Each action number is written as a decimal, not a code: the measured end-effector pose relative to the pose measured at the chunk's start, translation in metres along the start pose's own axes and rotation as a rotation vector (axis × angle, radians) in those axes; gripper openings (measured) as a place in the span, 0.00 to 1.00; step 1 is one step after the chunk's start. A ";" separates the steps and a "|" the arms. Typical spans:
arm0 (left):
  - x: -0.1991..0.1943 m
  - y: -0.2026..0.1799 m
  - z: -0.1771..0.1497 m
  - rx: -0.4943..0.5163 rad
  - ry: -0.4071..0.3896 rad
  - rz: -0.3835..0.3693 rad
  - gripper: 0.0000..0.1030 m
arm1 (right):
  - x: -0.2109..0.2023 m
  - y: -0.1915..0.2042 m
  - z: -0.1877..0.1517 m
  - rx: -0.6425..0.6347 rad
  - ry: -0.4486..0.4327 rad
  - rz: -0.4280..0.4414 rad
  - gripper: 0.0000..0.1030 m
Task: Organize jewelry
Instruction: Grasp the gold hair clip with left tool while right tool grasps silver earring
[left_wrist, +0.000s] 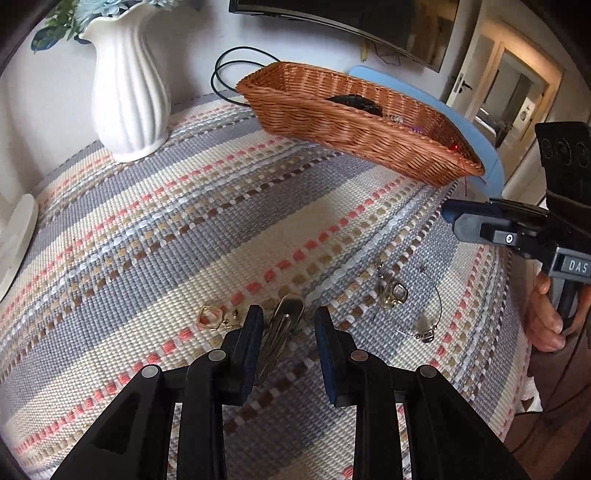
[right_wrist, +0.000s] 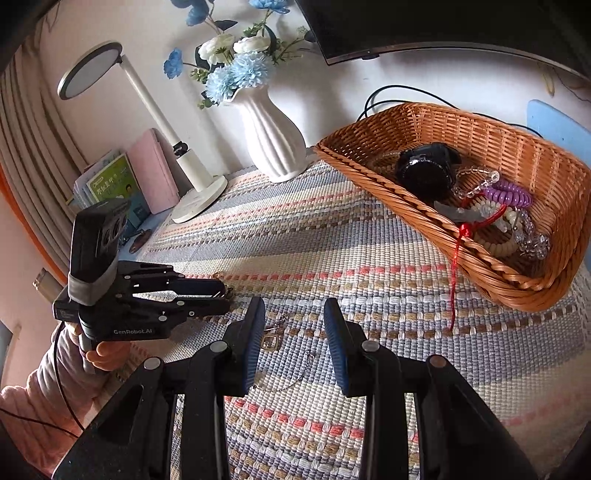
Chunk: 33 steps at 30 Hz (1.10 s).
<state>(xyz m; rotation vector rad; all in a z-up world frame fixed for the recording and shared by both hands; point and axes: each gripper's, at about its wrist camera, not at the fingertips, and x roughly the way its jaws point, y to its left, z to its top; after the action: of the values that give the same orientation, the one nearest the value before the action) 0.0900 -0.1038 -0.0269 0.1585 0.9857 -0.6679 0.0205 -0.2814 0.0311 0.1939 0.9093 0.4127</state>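
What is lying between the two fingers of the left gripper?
In the left wrist view, a gold hair clip lies on the woven cloth between the open left gripper's fingers, untouched.

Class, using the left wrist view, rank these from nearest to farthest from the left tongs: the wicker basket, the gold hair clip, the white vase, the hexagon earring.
1. Gold hair clip, between the fingers of the left tongs.
2. Hexagon earring, just left of them.
3. Wicker basket at far right and white vase at far left: too close to call.

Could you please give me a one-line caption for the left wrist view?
Open left gripper hovers over a metal hair clip on the woven cloth, wicker basket beyond.
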 end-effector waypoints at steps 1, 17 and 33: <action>0.000 0.000 -0.001 -0.003 -0.007 -0.002 0.24 | -0.001 0.002 0.000 -0.006 0.000 -0.006 0.35; -0.004 0.005 -0.009 -0.047 -0.041 -0.064 0.20 | 0.023 0.083 -0.045 -0.334 0.173 -0.115 0.35; -0.006 0.006 -0.008 -0.053 -0.053 -0.045 0.19 | 0.025 0.100 -0.046 -0.390 0.205 -0.044 0.12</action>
<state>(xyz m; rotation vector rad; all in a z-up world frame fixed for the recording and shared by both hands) 0.0852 -0.0932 -0.0276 0.0722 0.9573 -0.6830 -0.0293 -0.1805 0.0186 -0.2290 1.0123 0.5672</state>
